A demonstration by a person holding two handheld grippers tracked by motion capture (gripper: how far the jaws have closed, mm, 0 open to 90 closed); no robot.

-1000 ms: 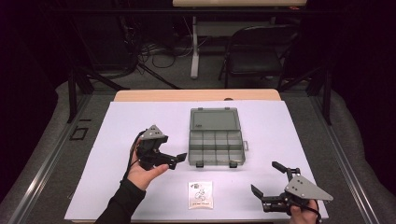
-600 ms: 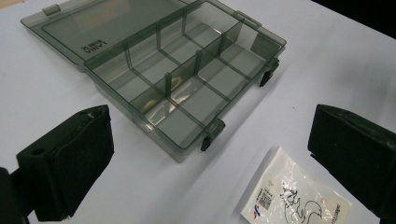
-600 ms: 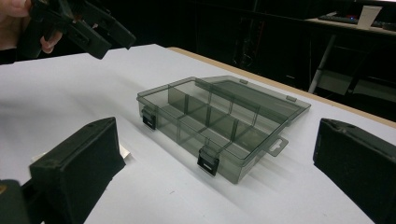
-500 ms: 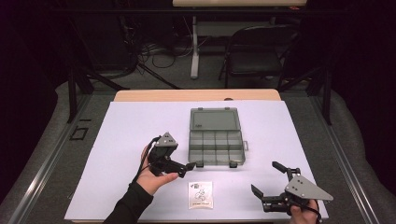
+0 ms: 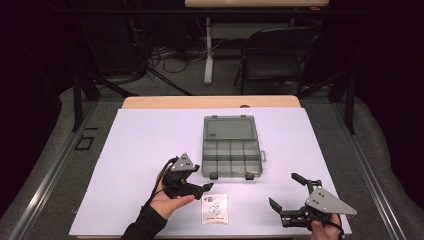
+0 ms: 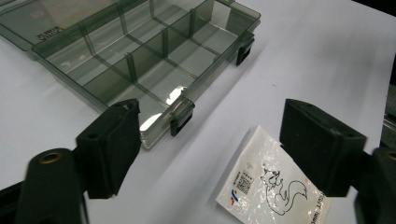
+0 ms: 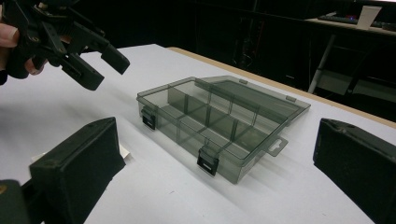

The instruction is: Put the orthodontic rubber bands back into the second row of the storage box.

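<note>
A smoky-grey clear plastic organiser box [image 5: 232,147] lies open near the middle of the white surface [image 5: 145,135], its lid [image 5: 230,127] laid flat toward the far edge and its divided tray toward the near edge. The tray's compartments look empty in both gripper views. Two dark latches [image 5: 213,176] sit on the tray's near wall, and a small hang tab juts from its right side.

A small white sachet [image 5: 214,208] printed with a squirrel drawing lies flat close to the near edge, just in front of the box and apart from it.

The left gripper [image 5: 205,187] is held in a hand [image 5: 167,200] that comes in from the near edge, left of the sachet and in front of the box's near-left corner. Its jaws are spread and hold nothing; in the left gripper view they frame the box's near-left latch [image 6: 181,117] and the sachet [image 6: 273,184], hovering above the surface.

The right gripper [image 5: 287,192] sits near the near-right corner of the surface, well apart from the box, with a grey three-cornered plate [image 5: 327,201] on top. Its jaws are also spread wide and empty; the right gripper view looks between them across the open box [image 7: 219,126] and catches the left gripper [image 7: 100,67] raised above the surface.
</note>
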